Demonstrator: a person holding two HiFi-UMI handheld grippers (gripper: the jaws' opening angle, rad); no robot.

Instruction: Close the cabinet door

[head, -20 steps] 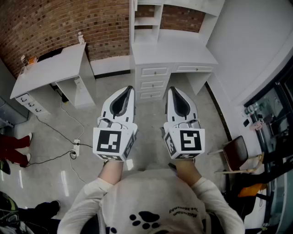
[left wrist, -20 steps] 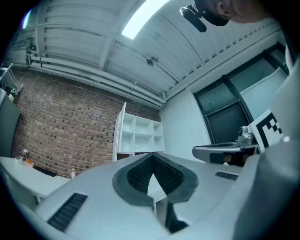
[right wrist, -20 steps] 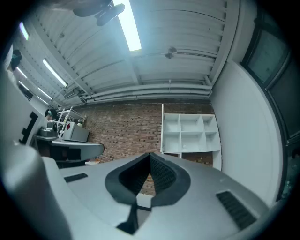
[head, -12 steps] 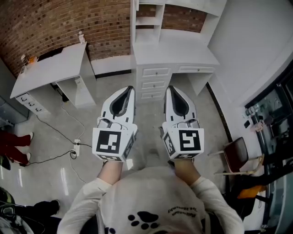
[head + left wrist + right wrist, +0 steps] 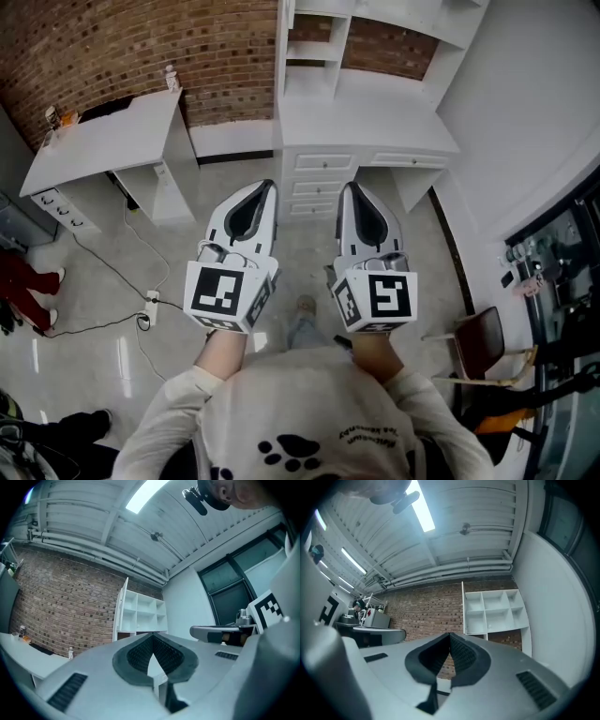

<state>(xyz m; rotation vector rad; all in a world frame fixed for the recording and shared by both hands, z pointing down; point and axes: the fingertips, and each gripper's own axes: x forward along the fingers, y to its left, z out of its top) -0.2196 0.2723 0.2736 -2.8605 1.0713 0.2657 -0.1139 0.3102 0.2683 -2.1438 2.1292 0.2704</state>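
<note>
L gripper (image 5: 266, 185) & R gripper (image 5: 348, 186) both clenched, empty; cabinet (image 5: 366, 122) far ahead. Step closer first, then push door flat, slow.

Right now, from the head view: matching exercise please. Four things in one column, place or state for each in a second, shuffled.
Column one:
A. left gripper
B. drawer desk
C. brown chair
D. power strip

Column two:
1. lying on the floor at the left
2. against the brick wall, under the white shelves
3. shut, nothing between its jaws
4. near the right edge of the view

Pairs: A-3, B-2, C-4, D-1.
</note>
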